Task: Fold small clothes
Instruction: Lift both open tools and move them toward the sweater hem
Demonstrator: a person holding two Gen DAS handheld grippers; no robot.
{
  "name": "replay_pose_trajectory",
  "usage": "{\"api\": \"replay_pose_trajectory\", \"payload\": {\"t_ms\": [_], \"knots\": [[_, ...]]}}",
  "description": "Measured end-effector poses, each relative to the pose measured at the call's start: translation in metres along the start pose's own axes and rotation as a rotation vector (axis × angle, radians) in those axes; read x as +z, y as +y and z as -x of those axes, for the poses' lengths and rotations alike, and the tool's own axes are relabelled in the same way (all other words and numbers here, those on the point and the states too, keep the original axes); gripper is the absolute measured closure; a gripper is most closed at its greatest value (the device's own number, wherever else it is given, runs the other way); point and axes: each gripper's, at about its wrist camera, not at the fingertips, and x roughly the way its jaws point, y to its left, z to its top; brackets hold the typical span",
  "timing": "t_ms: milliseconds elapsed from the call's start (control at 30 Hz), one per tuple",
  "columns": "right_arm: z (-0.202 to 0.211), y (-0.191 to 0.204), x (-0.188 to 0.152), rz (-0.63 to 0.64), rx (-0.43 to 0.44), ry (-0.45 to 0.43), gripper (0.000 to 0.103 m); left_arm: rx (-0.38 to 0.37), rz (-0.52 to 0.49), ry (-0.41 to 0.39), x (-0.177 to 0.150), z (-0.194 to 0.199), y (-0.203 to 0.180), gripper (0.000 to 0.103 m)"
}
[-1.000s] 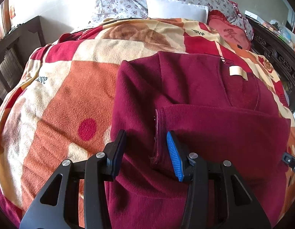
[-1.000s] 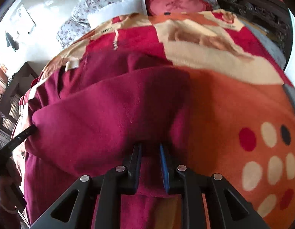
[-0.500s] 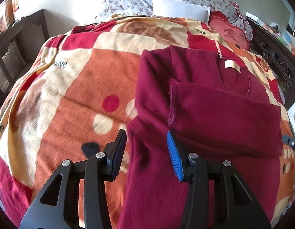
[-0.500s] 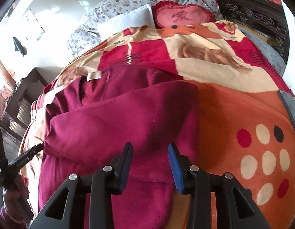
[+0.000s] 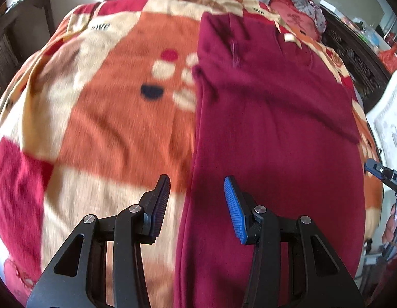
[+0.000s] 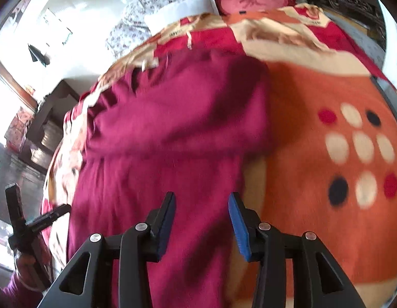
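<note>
Item: dark red fleece garment point(image 5: 275, 133), sleeves folded across, lying on the orange patterned blanket point(image 5: 108, 118). Left gripper point(image 5: 196, 205) and right gripper point(image 6: 202, 220), a second ago nearer the sleeve fold, are now backing off spread wide, holding nothing. Through the blur, I am probably heading for the hem.

Bright daylight, motion-blurred fabric, window glare upper left, fisheye-darkened corners.

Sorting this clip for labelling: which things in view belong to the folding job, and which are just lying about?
Part of the job:
- dark red knitted sweater, lying on the bed with a sleeve folded across it
- left gripper, open
- right gripper, open

Just lying about:
- orange, red and cream patterned blanket
- white pillow
- red embroidered cushion
- dark wooden side table
</note>
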Motion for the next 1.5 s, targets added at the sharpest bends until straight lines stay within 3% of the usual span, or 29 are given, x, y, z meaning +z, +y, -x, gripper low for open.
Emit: {"api": "replay_pose_trajectory", "payload": {"t_ms": [400,800,1167,1333,1500], "knots": [[0.031,-0.007,-0.108,-0.068,0.080,0.092,0.058,-0.086,0.024,0.075,-0.071,0.033,0.018,0.059],[0.047,-0.013,-0.175,-0.117,0.140,0.132,0.057,-0.159,0.035,0.150,-0.098,0.038,0.018,0.059],[0.040,-0.004,-0.189,-0.134,0.230,0.180,0.057,-0.198,0.056,0.188,-0.105,0.036,0.020,0.059],[0.042,0.002,-0.188,-0.104,0.235,0.165,0.058,-0.226,0.048,0.232,-0.109,0.030,0.017,0.049],[0.048,0.010,-0.190,-0.065,0.243,0.136,0.074,-0.246,0.056,0.241,-0.108,0.027,0.020,0.049]]}}
